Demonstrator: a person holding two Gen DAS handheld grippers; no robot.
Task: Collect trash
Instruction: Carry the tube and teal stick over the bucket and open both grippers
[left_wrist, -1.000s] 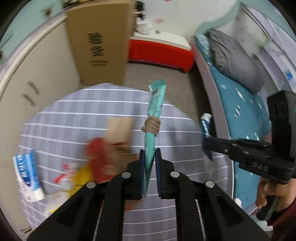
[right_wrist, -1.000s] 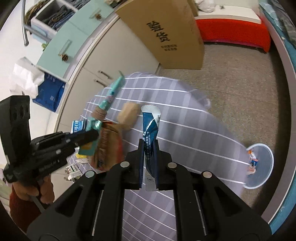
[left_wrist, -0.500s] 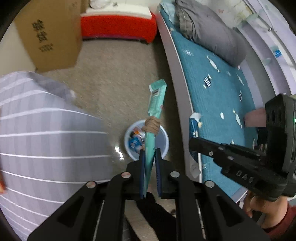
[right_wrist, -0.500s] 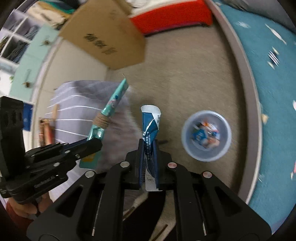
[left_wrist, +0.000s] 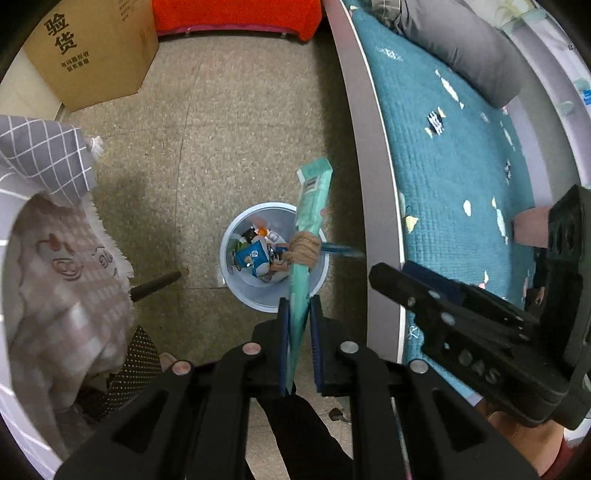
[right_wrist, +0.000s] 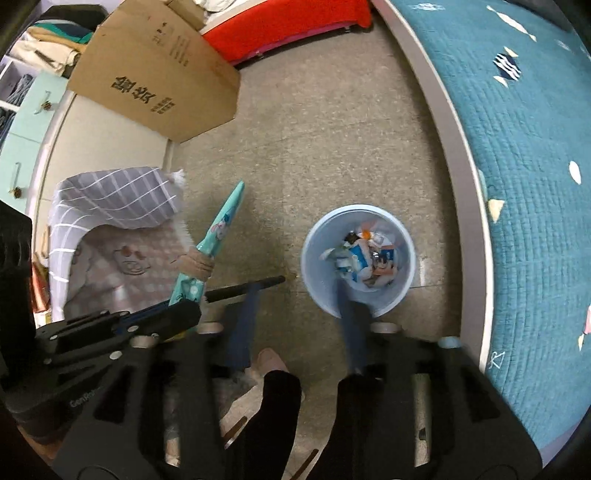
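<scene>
A pale blue bin (left_wrist: 226, 258) with several wrappers inside stands on the floor by the bed. My left gripper (left_wrist: 298, 306) hangs above its near rim, shut on a long teal wrapper (left_wrist: 312, 199) with a tan band knotted round it. In the right wrist view that wrapper (right_wrist: 221, 225) and the left gripper (right_wrist: 162, 317) are left of the bin (right_wrist: 306, 258). My right gripper (right_wrist: 297, 295) is over the bin's near edge. Its jaws are opening and nothing is between them. A blue streak (left_wrist: 343, 252) by the bin's right rim looks like the blue packet falling.
A bed with a teal cover (left_wrist: 461, 147) runs along the right, its grey frame close to the bin. The table with a grey checked cloth (left_wrist: 40, 155) is at the left. A cardboard box (left_wrist: 92, 48) and a red bench (left_wrist: 236, 14) stand further back. A person's foot (right_wrist: 271, 362) is below.
Both grippers swung away from the table to above the floor bin and sank. The right jaws spread and the blue packet left them. The left still holds the teal wrapper.
</scene>
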